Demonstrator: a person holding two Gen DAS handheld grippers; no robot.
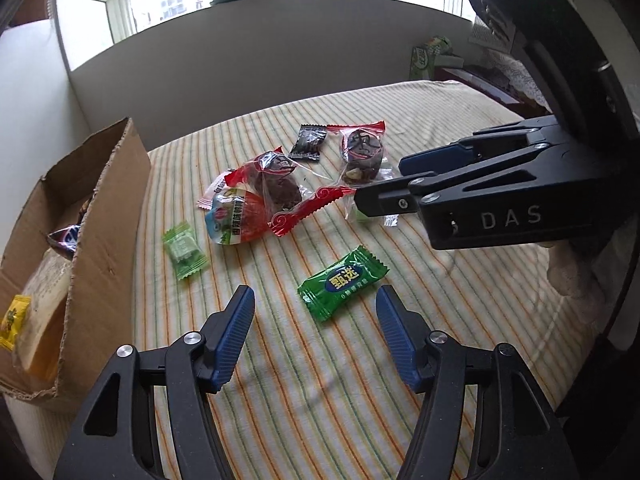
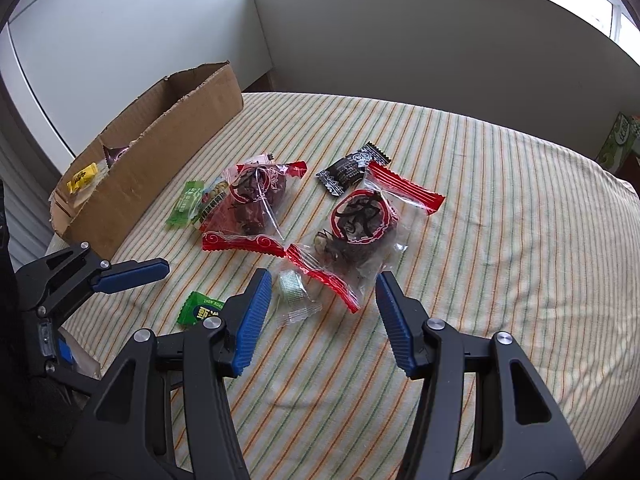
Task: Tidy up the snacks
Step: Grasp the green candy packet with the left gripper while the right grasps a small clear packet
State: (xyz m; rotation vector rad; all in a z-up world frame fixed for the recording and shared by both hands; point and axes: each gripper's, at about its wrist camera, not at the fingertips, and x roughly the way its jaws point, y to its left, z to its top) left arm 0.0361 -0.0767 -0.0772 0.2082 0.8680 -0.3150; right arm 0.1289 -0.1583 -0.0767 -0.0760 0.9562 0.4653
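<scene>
Snacks: wrapped sweets and pastries lie scattered on a striped cloth (image 1: 320, 380) over the counter, beside a cardboard box (image 1: 104, 220) that already holds a few packets.
Nearest to left tool: a bright green candy (image 1: 343, 282) lies flat just ahead of the fingertips, slightly toward the right-hand pad.
Nearest to right tool: a small clear-wrapped sweet (image 2: 294, 292) and a red-edged pastry pack (image 2: 360, 224) lie just ahead of its fingertips.
Others: a second red-edged pastry (image 1: 280, 188), an orange-and-blue packet (image 1: 236, 216), a pale green candy (image 1: 185, 250) and a black candy (image 1: 308, 142), all close together mid-cloth.
Handling: these look light and crinkly, with slippery film; the pastries seem soft and crushable. The green candy's firm middle looks the best place to pinch, not its frilled ends.
Left tool (image 1: 316, 308): jaws apart, nothing between the pads, angled steeply down at the cloth.
Right tool (image 2: 320, 300): jaws apart and empty, tilted down over the clear sweet; from the left view it reaches in from the right.
</scene>
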